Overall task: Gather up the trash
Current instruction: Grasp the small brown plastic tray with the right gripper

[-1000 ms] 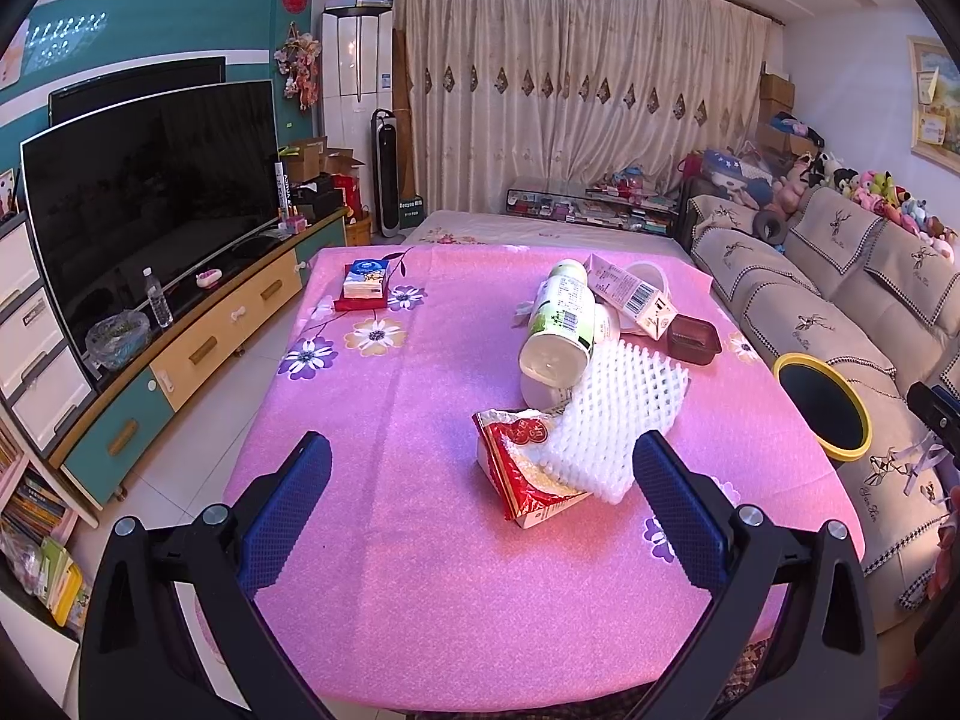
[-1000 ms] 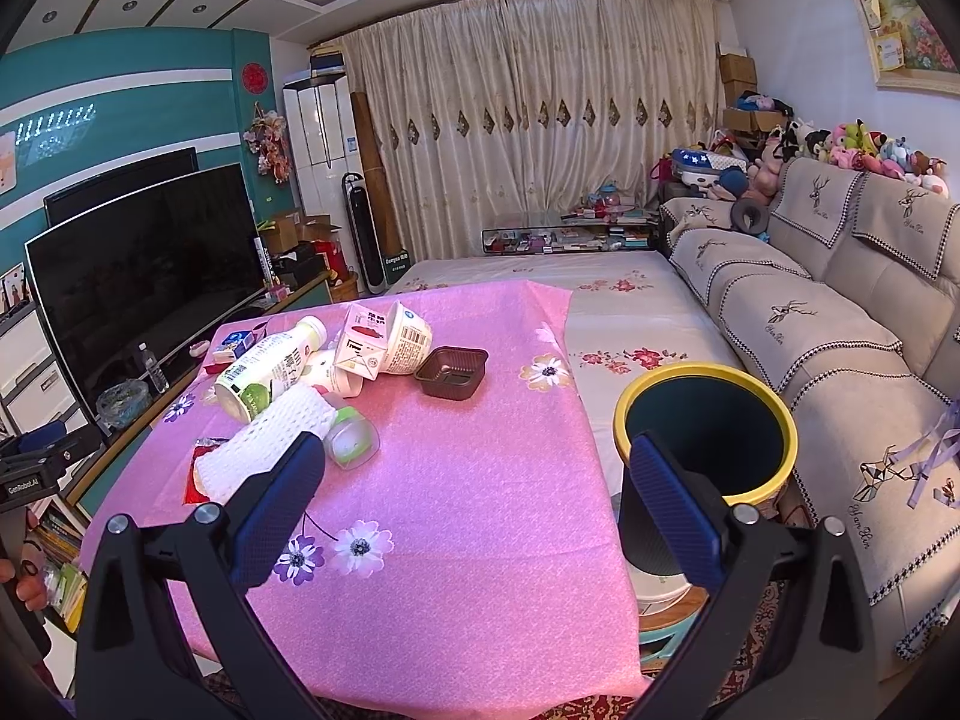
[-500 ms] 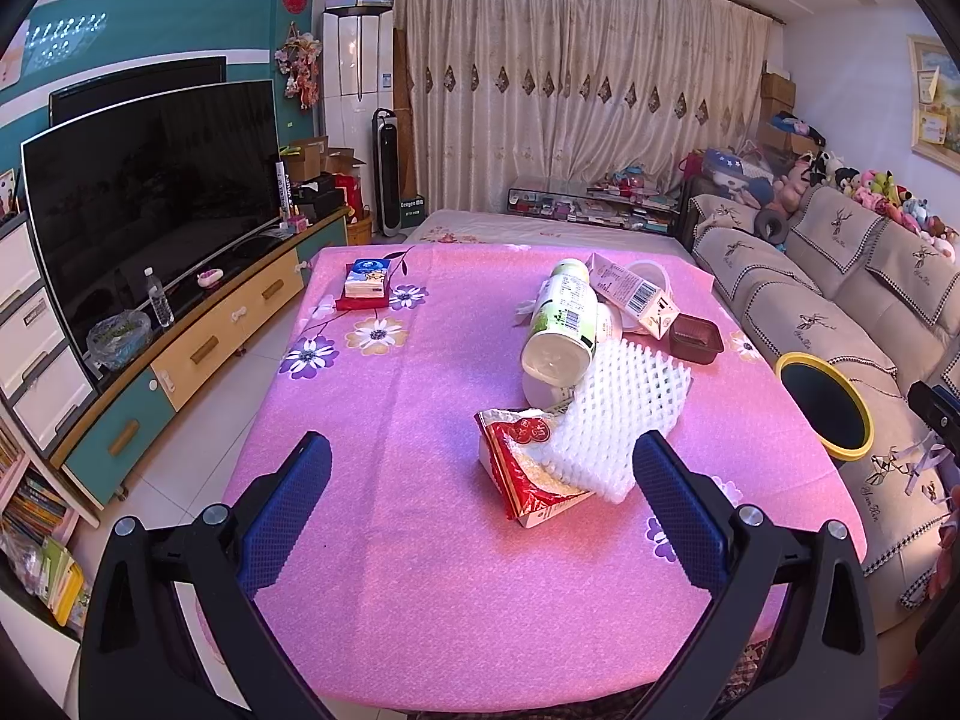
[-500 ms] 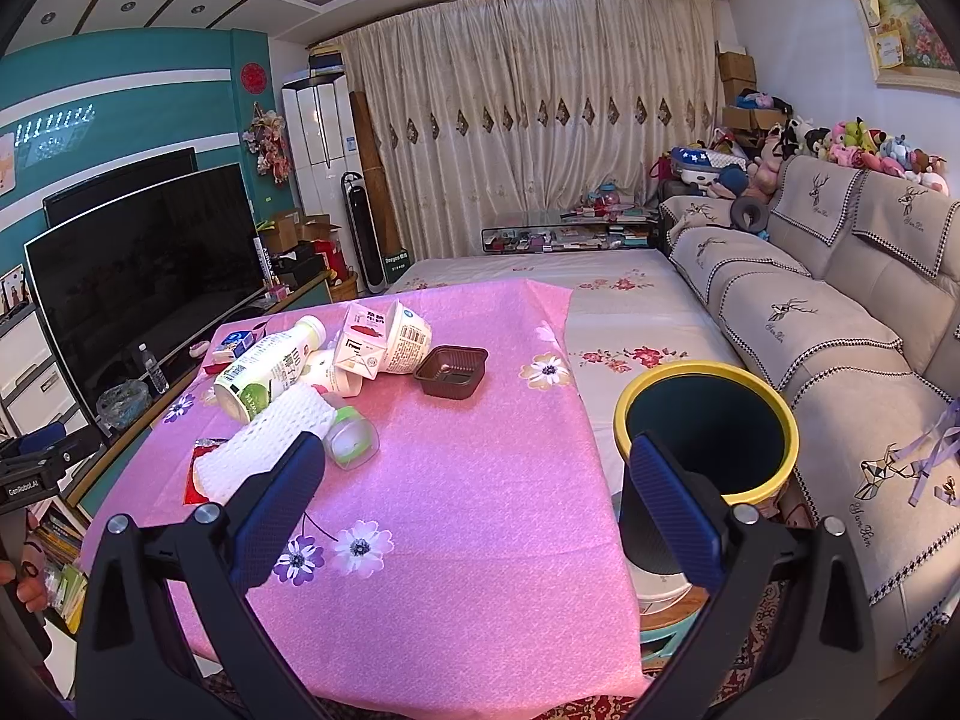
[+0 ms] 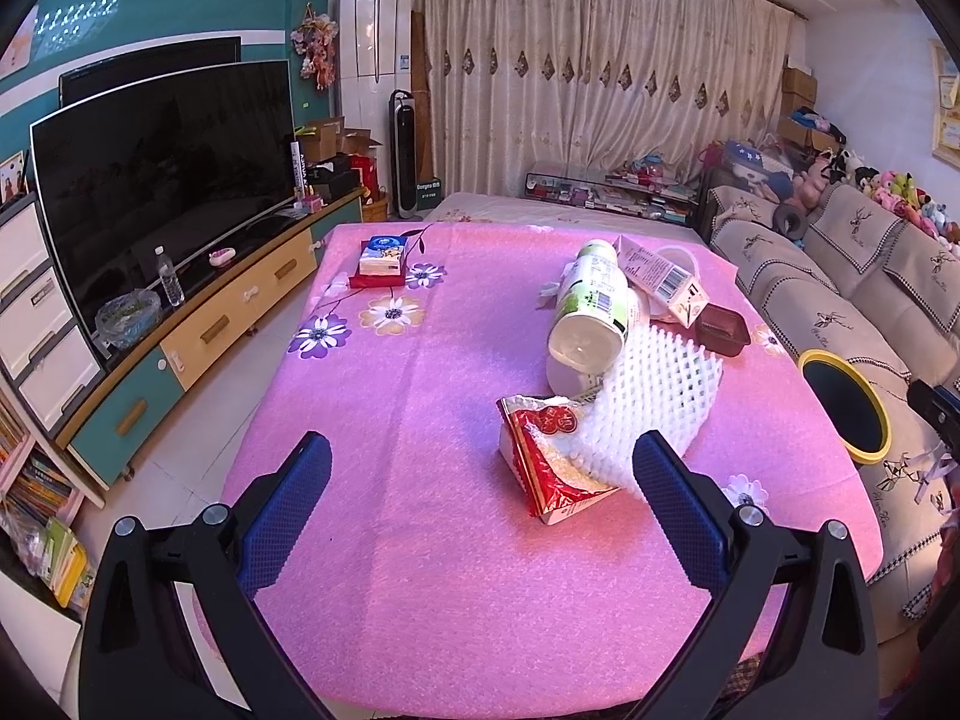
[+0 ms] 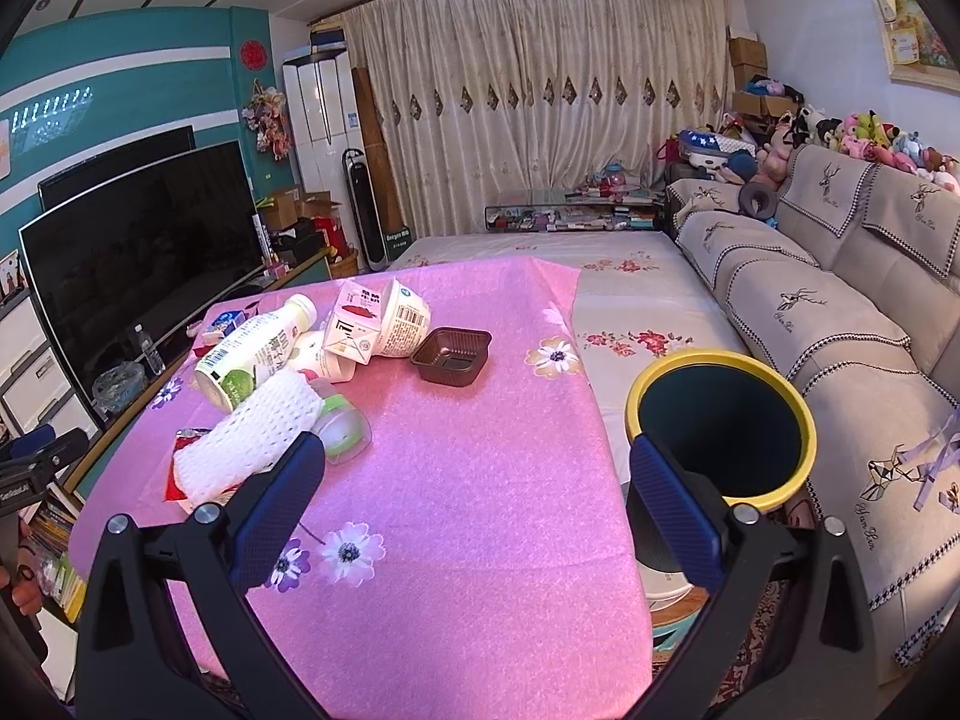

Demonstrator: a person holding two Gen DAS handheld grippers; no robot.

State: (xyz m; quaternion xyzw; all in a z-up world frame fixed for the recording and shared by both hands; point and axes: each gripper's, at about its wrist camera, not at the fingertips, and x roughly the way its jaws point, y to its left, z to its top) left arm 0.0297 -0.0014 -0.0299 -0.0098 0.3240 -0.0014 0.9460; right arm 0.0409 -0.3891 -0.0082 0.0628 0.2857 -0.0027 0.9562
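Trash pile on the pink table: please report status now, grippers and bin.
Left gripper and right gripper open, empty. Trash pile untouched on pink table. Yellow-rimmed bin beside table, mouth unobstructed.

home living rm | large black curved TV (image 5: 162,180) on teal/wood cabinet (image 5: 198,336), ahead-left of left gripper | beige fabric sofa w/ deer-print covers (image 6: 840,312) ahead-right of right gripper | cream floor-length curtains (image 6: 540,120) far ahead | plush toys (image 6: 870,132) atop sofa back
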